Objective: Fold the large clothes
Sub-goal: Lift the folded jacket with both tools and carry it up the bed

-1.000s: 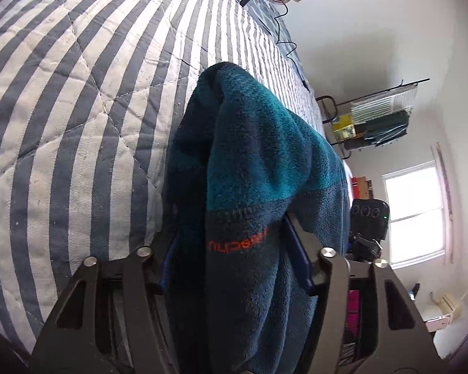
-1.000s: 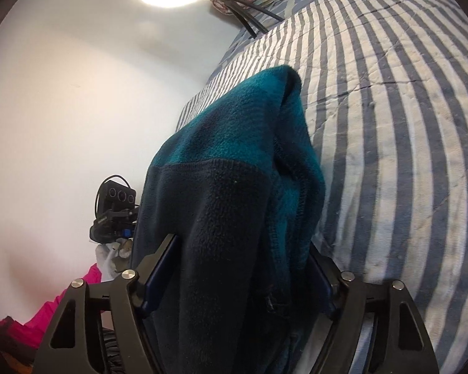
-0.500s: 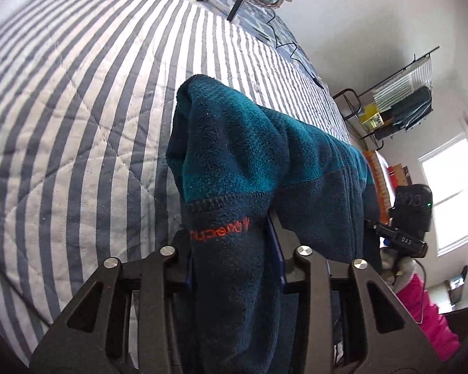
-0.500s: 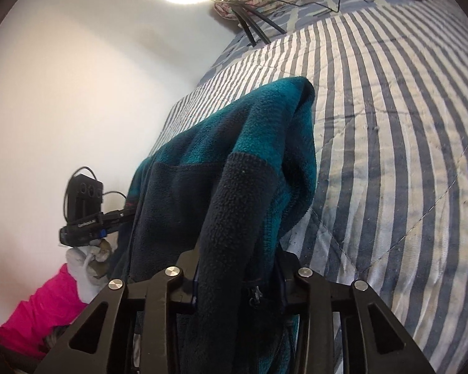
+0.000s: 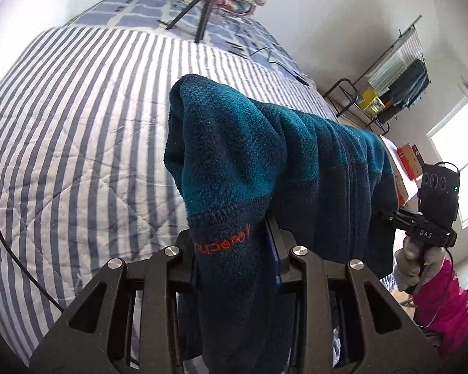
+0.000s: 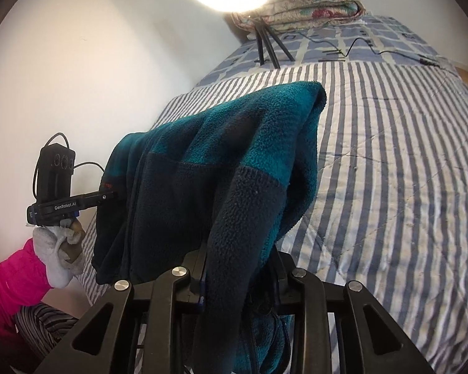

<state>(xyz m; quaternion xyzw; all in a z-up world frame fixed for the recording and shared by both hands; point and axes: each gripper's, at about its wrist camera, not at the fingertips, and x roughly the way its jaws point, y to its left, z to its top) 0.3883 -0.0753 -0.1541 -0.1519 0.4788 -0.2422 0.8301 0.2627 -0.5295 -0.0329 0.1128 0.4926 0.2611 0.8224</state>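
A teal and navy fleece jacket (image 5: 252,143) hangs stretched between my two grippers above the striped bed. My left gripper (image 5: 234,249) is shut on its navy edge by the orange logo. My right gripper (image 6: 237,268) is shut on the other navy edge of the jacket (image 6: 221,162). The right gripper shows in the left wrist view (image 5: 421,227), and the left gripper in the right wrist view (image 6: 78,202), each gripping the jacket. The fingertips are hidden in the fleece.
The blue and white striped quilt (image 5: 78,118) covers the bed (image 6: 405,155). A tripod (image 6: 265,46) with a ring light and folded floral bedding (image 6: 302,0) stand at the head. A cable (image 6: 374,50) lies there. A rack (image 5: 389,87) stands by the window.
Both grippers have lifted the jacket and moved apart, so it spreads wider between them. The jaws have closed tighter on the fleece and the views tilt toward the bed's head.
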